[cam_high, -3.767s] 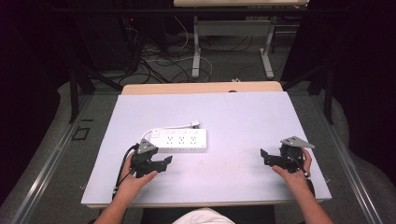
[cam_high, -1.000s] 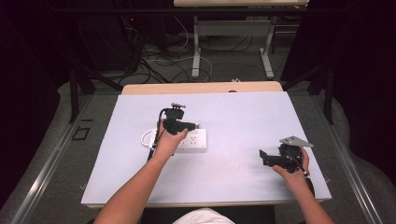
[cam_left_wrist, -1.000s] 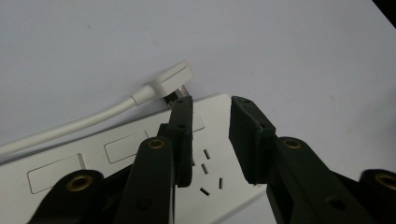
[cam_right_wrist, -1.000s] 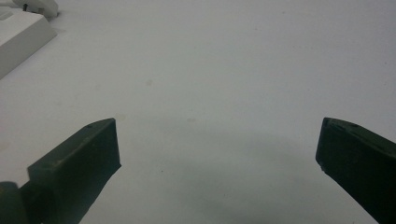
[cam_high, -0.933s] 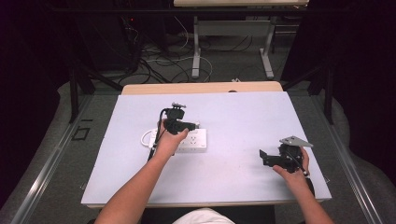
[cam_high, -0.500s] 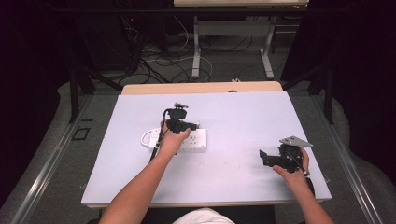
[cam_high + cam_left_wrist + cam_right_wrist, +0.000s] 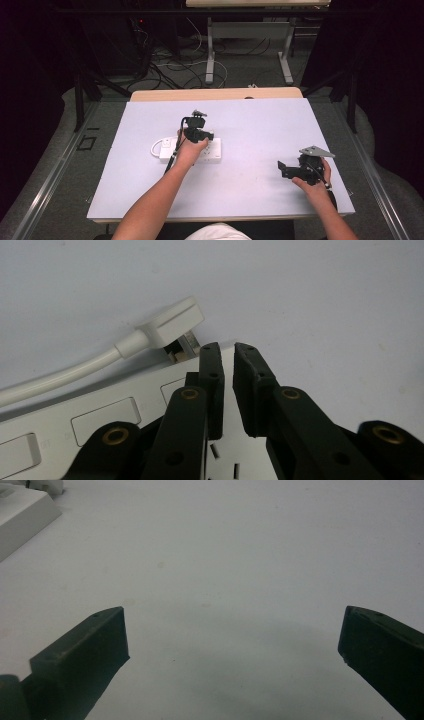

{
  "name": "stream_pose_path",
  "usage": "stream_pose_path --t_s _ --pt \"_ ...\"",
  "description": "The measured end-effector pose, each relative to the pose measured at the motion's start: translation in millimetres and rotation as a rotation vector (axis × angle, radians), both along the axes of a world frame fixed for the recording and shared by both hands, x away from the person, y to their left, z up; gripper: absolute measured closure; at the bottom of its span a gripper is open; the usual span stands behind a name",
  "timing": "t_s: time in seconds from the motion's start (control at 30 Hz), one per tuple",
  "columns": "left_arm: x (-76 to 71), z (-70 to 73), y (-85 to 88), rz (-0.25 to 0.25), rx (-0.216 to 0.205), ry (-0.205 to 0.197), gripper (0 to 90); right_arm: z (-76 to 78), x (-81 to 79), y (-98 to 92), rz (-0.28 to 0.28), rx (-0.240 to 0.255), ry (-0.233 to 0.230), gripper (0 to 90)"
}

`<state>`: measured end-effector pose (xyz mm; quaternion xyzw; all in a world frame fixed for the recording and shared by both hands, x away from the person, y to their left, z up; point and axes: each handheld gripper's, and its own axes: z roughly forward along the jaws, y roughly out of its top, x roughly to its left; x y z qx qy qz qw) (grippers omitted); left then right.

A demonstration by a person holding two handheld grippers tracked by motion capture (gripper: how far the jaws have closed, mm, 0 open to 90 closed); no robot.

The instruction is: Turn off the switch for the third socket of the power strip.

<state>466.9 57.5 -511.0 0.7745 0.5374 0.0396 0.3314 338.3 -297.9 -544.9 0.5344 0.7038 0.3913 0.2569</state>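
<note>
Jaws of the left gripper (image 7: 227,352) are seen almost together in the left gripper view, with only a narrow slit between them and nothing clamped; they are held just above the end of a white power strip (image 7: 100,415), whose sockets are seen as pale rectangles. Just beyond the jaw tips, a white plug (image 7: 170,325) is found lying on the surface (image 7: 325,300) next to the strip's end, its metal prongs turned toward the strip, and a white cord (image 7: 60,375) is led off from it to the left. Whether the plug touches the strip cannot be told. In the high view the left gripper (image 7: 197,131) is held by the left hand (image 7: 189,150) over the strip (image 7: 212,150), which lies left of the middle of the pale surface (image 7: 260,120), with a loop of cord (image 7: 157,146) at its left end. The right gripper (image 7: 286,169) is held low by the right hand (image 7: 312,177) near the right front of the surface, well apart from the strip. In the right gripper view its jaws are seen wide apart over bare surface (image 7: 225,555), with a corner of the strip (image 7: 22,512) at the upper left.
</note>
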Motion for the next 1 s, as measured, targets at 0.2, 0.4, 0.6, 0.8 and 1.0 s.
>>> stream_pose_path --t_s 0.2,0.4,0.6,0.8,1.0 --pt "1.5 -1.9 -2.4 0.008 0.006 0.005 85.4 0.0 -0.1 0.5 0.001 0.004 0.003 0.0" --pt "3.6 -3.9 -2.8 0.013 0.019 0.014 87.0 -0.1 0.0 0.0 0.004 0.004 0.004 0.0" --pt "5.0 -6.6 -3.5 0.02 0.019 0.02 87.2 -0.5 0.3 -0.2 0.009 0.0 0.002 0.0" --pt "5.3 -8.0 -3.9 0.027 0.026 0.023 87.8 -0.5 0.0 0.4 0.007 0.005 0.007 0.0" --pt "5.4 -8.3 -4.0 0.027 0.031 0.02 88.8 -0.3 0.0 0.8 0.007 0.007 0.007 0.0"
